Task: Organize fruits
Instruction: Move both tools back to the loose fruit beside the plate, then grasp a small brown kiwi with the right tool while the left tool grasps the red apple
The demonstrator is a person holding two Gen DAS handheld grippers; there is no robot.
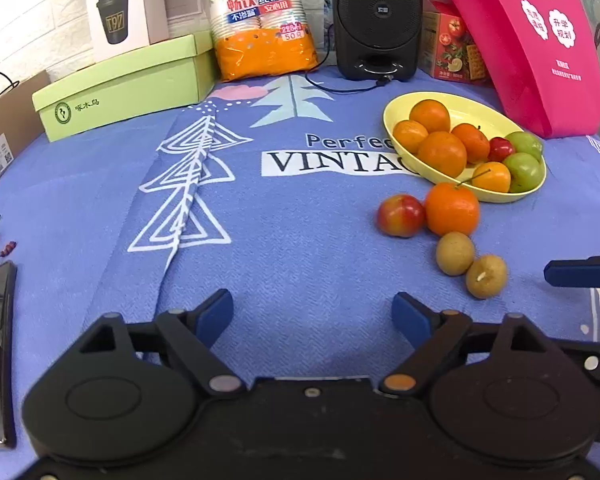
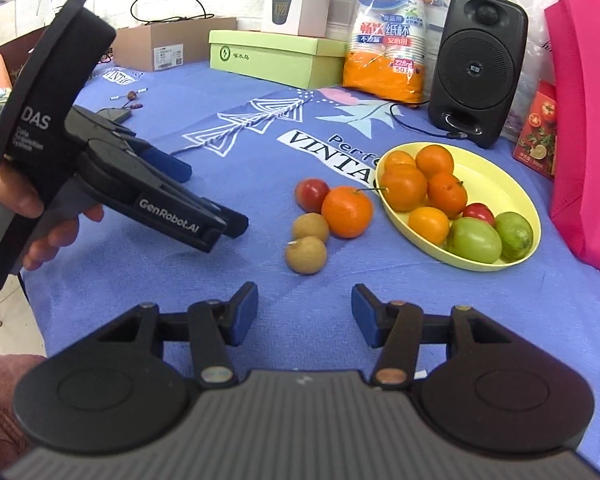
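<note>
Four loose fruits lie clustered on the blue tabletop [image 2: 260, 92] just beside the yellow bowl [image 2: 512, 184]: a red plum [image 2: 311, 194], an orange [image 2: 347, 211] and two brown longans [image 2: 306, 255], touching one another. The nearest longan is best taken first, judged from its clear near side, approached so neighbours are not nudged. It lies ahead of the right gripper [image 2: 305, 312], whose jaws are spread and empty. The left gripper [image 1: 313, 316], spread wide and empty, is held further left, fruits off to its right.

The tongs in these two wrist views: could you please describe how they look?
Both tongs are black plastic with blue pads on the fingers and round silver and copper pivots. Seen from the right, the left tongs carry white "GenRobot.AI" lettering and a black block marked "DAS". The right tongs have a ribbed grey body.
</note>
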